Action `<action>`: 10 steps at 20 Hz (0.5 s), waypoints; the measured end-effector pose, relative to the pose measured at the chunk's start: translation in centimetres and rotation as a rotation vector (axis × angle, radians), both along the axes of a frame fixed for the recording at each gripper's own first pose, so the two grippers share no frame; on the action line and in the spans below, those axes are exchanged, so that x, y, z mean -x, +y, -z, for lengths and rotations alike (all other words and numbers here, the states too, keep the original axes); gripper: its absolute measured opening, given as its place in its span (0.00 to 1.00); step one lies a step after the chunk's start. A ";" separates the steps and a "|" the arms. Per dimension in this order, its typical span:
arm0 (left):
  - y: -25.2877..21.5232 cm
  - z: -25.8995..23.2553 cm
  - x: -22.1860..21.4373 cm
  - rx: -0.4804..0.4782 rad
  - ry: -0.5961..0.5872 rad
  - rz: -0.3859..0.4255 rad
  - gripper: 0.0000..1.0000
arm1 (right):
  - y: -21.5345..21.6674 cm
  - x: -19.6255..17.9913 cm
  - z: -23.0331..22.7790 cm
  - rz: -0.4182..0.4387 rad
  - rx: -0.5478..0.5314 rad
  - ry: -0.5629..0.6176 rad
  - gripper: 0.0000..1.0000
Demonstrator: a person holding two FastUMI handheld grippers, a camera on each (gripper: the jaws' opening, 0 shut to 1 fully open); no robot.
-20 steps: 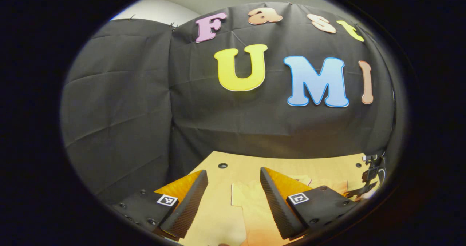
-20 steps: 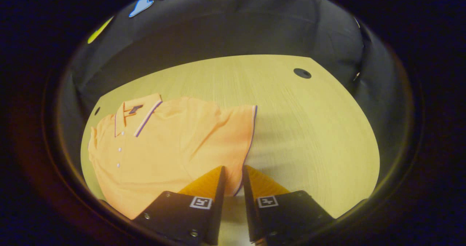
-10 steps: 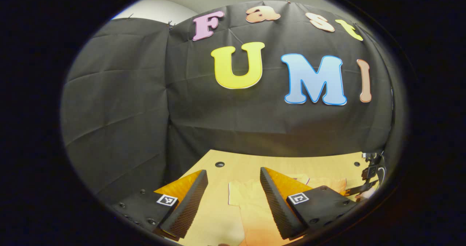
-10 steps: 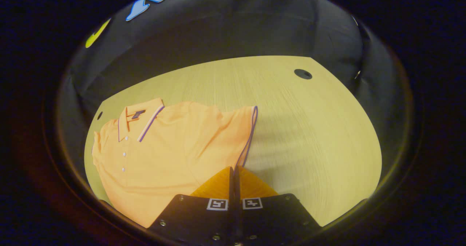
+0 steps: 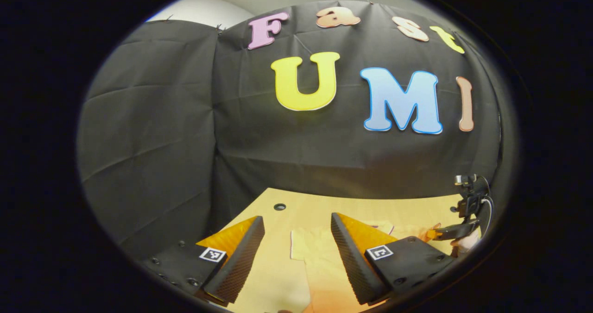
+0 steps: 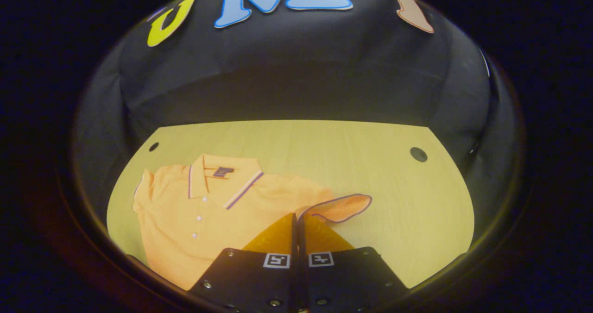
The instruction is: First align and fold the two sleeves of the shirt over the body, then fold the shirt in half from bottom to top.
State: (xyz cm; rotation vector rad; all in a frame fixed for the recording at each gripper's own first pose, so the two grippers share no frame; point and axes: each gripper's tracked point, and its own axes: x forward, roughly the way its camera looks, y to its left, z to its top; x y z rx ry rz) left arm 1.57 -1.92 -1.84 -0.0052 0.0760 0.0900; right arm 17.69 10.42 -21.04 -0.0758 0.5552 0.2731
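Lying face up on the pale wooden table (image 6: 370, 146), the orange polo shirt (image 6: 194, 211) shows a collar edged with a dark stripe, a small dark label inside the neck and a row of light buttons down the placket. In the right gripper view its sleeve (image 6: 340, 206), trimmed with a thin purple line, is lifted off the table and curls over toward the body. The right gripper (image 6: 296, 220) has its fingers pressed together on that sleeve's edge, at the shirt's near right corner. In the left gripper view the left gripper (image 5: 296, 248) stands wide apart, holding nothing, above the table with part of the shirt's cloth lying between and beyond its fingers. The right gripper also appears at that view's far right edge (image 5: 456, 232).
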 end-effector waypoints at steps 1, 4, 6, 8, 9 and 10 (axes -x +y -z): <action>0.2 0.1 0.1 0.001 0.000 -0.003 0.94 | 1.5 0.2 -0.1 -0.037 0.010 -0.006 0.00; 0.9 0.4 0.6 0.002 0.000 -0.016 0.94 | 5.9 1.5 0.7 -0.161 0.062 -0.006 0.00; 1.3 0.5 0.7 0.001 0.001 -0.024 0.94 | 8.4 2.8 1.9 -0.242 0.103 0.006 0.00; 1.7 0.6 0.9 0.000 0.005 -0.032 0.94 | 10.1 3.8 3.3 -0.297 0.145 0.027 0.00; 1.8 0.8 0.9 0.000 0.007 -0.035 0.94 | 10.4 4.2 4.0 -0.308 0.169 0.039 0.00; 2.0 0.9 1.0 0.001 0.008 -0.038 0.94 | 10.8 4.8 4.8 -0.325 0.179 0.059 0.01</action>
